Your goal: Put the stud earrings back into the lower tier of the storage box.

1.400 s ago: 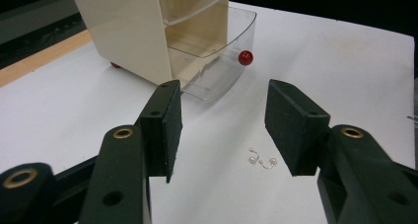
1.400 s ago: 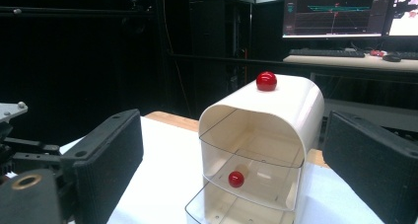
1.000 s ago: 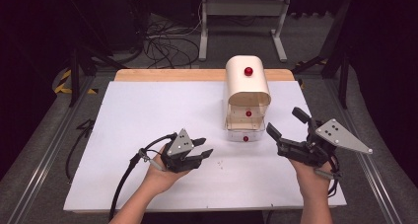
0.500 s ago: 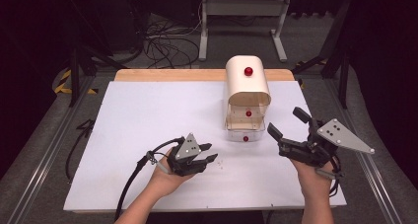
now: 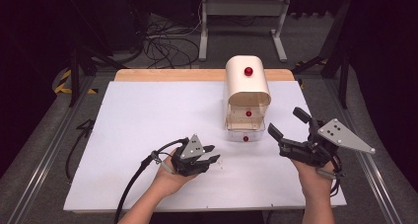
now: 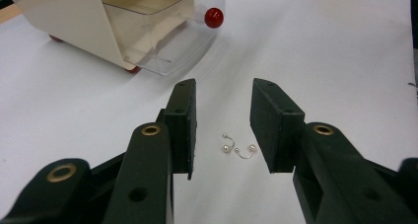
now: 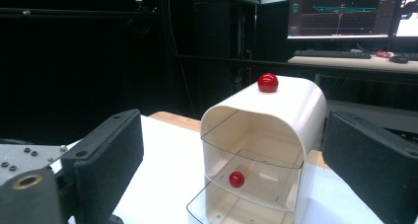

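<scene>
Earrings point(image 6: 239, 149) lie on white table point(image 5: 148, 115), lower centre of left gripper view, between jaws of left gripper point(image 6: 222, 130), untouched. Jaws partly apart, just been closing. Left hand point(image 5: 170, 177) low, lower centre of high view.

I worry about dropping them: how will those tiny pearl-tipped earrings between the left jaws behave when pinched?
The earrings look like thin curved wire with small round beads, so they are probably very light and may roll or skid on the smooth white table. They lie low and flat, so the broad pads of the left gripper, just closing around them, may slip over them.
</scene>
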A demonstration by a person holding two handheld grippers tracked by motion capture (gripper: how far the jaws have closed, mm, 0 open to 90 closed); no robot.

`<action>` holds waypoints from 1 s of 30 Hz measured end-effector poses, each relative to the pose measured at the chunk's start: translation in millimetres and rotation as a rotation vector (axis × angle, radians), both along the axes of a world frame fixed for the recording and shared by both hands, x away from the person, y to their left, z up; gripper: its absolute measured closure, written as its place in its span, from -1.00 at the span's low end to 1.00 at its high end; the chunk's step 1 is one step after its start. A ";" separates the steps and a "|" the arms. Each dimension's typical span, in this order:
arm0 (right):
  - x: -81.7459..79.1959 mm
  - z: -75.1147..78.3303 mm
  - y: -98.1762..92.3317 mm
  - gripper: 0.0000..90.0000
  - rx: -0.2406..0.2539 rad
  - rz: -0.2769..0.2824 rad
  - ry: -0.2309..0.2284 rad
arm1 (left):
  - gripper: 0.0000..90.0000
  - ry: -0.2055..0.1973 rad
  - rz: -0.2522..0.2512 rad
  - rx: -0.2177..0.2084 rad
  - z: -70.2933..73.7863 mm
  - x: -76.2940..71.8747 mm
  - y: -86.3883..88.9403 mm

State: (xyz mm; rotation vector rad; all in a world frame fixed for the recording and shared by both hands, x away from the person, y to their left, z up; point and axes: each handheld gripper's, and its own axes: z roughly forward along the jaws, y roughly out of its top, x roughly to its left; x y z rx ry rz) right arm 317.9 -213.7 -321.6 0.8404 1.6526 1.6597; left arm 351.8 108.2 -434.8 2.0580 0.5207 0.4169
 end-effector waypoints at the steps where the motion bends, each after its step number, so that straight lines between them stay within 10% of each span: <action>1: -0.1 0.0 0.0 -0.79 0.000 0.001 -0.002 | 0.41 -0.003 -0.002 0.006 -0.4 0.6 -0.2; 30: -1.2 1.0 -2.2 -0.79 -0.014 0.007 -0.014 | 0.52 0.059 -0.002 0.066 -21.9 10.8 -13.6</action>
